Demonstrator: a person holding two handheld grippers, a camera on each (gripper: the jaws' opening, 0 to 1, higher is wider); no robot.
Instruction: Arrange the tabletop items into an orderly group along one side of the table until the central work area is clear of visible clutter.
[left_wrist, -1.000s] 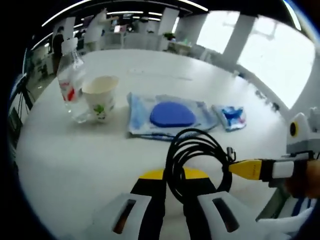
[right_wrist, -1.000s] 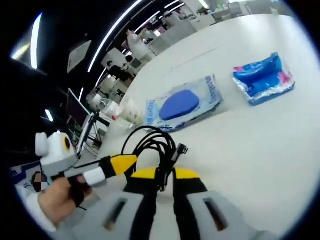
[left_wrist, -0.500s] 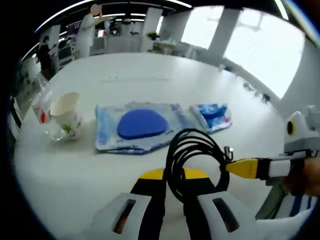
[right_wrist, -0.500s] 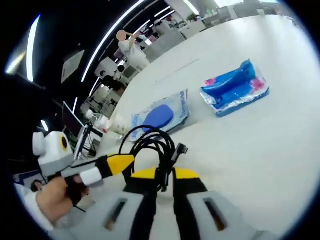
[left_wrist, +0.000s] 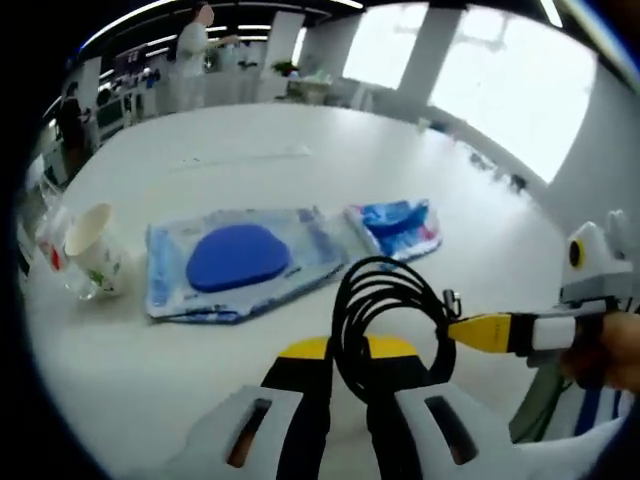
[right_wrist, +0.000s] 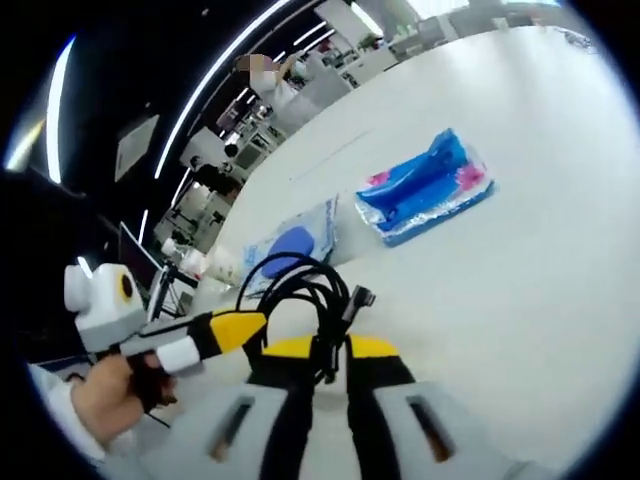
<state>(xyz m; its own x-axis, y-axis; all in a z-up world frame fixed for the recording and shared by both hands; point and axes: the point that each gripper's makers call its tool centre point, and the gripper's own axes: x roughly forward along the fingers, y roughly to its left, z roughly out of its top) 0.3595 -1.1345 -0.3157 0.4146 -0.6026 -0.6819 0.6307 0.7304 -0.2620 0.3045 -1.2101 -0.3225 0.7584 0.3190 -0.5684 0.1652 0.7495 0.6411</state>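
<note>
A coiled black cable (left_wrist: 385, 320) hangs above the white table (left_wrist: 250, 140), and my left gripper (left_wrist: 347, 352) is shut on its loop. My right gripper (left_wrist: 472, 331) comes in from the right, its yellow tips at the cable's plug end. In the right gripper view the cable (right_wrist: 300, 300) passes between the shut jaws of my right gripper (right_wrist: 325, 352), and the left gripper (right_wrist: 240, 325) touches the coil from the left. On the table lie a wipes pack (left_wrist: 235, 260) with a blue oval lid and a small blue tissue pack (left_wrist: 395, 225).
A paper cup (left_wrist: 95, 245) and a clear water bottle (left_wrist: 48, 235) stand at the table's left edge. The tissue pack (right_wrist: 425, 185) and wipes pack (right_wrist: 290, 245) lie beyond the cable. A person (left_wrist: 190, 40) stands far behind, among desks.
Both views have swung, so the table items sit further left in the pictures. The cable stays held between both grippers in the same pose.
</note>
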